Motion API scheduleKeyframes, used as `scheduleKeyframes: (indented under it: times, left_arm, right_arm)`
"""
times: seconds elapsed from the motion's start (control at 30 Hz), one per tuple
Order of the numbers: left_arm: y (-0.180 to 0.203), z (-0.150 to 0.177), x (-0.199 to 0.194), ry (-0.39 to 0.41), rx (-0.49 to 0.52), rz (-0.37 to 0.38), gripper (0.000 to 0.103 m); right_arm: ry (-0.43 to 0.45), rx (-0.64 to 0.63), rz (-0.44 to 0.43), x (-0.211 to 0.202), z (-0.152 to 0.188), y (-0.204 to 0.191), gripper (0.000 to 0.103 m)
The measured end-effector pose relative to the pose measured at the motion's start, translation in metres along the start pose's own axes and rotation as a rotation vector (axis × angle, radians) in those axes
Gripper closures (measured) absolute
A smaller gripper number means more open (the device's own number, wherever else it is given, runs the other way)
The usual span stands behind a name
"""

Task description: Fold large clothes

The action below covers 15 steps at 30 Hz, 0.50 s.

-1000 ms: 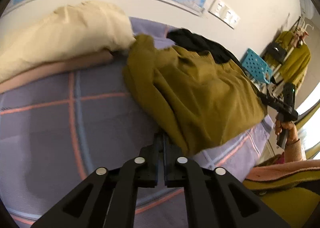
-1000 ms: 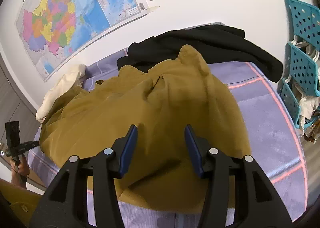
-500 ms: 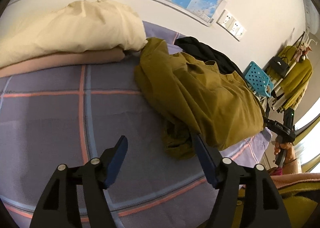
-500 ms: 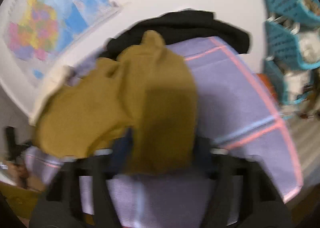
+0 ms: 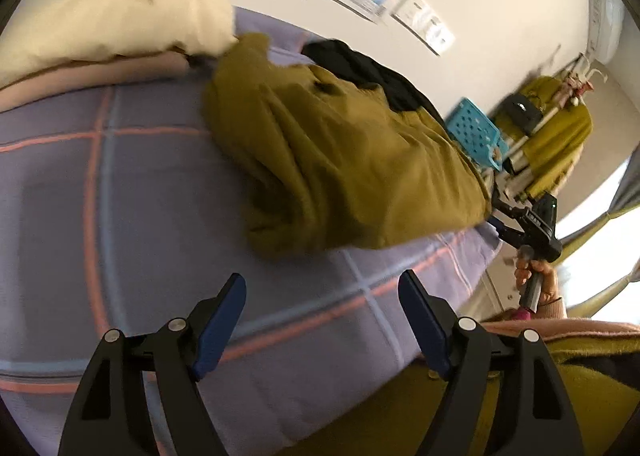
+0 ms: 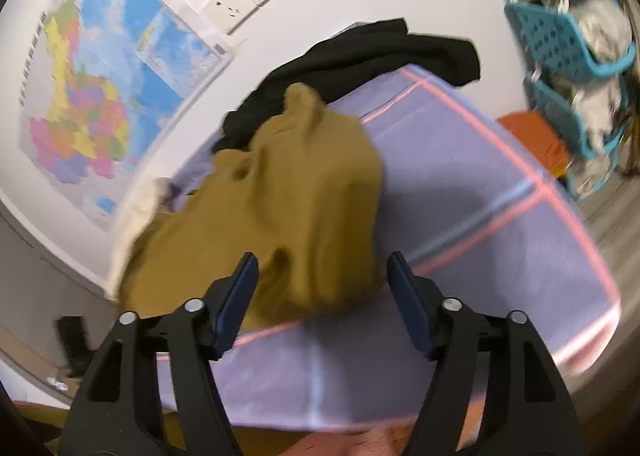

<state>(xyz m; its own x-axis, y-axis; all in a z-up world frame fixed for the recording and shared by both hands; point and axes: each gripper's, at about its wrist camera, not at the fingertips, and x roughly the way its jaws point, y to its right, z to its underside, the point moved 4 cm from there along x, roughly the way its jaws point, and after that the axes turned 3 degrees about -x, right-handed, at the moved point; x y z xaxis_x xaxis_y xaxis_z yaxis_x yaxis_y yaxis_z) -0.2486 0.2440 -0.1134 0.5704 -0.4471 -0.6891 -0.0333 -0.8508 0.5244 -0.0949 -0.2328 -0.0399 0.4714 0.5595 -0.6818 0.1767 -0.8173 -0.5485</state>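
A large mustard-yellow garment [image 5: 340, 160] lies bunched in a heap on the purple plaid bed sheet [image 5: 140, 216]; it also shows in the right wrist view [image 6: 288, 216]. My left gripper [image 5: 322, 320] is open and empty, hovering over bare sheet just short of the garment's near edge. My right gripper [image 6: 322, 296] is open and empty, just short of the garment's near corner. The right gripper also shows at the bed's far edge in the left wrist view [image 5: 532, 224].
A black garment [image 6: 360, 60] lies behind the yellow one by the wall. A cream pillow [image 5: 112, 16] on a folded pink blanket [image 5: 92, 72] sits at the bed's head. Teal baskets [image 6: 560, 36] stand beside the bed. A clothes rack [image 5: 556, 128] stands farther off.
My left gripper, shut at the garment's edge a second ago, has opened and pulled back. My right gripper has drawn back from over the garment to its near corner, still open.
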Motion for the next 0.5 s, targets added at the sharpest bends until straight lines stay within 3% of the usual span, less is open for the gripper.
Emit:
scheduleKeyframes:
  times: [0.07,0.2,0.5]
  left_arm:
    - [0.006,0.001,0.008,-0.023,-0.021,0.071,0.025]
    - [0.015,-0.006,0.035,-0.077,-0.072,0.164,0.021]
    - [0.029,-0.035,0.064,-0.047,-0.115,0.168,0.011]
  right_arm:
    - [-0.011,0.018,-0.01,-0.006,0.009,-0.003,0.033]
    - [-0.047,0.049,-0.118,-0.009,0.025,-0.019,0.032]
    - [-0.095,0.013,-0.07,0.026,0.029,-0.04,0.032]
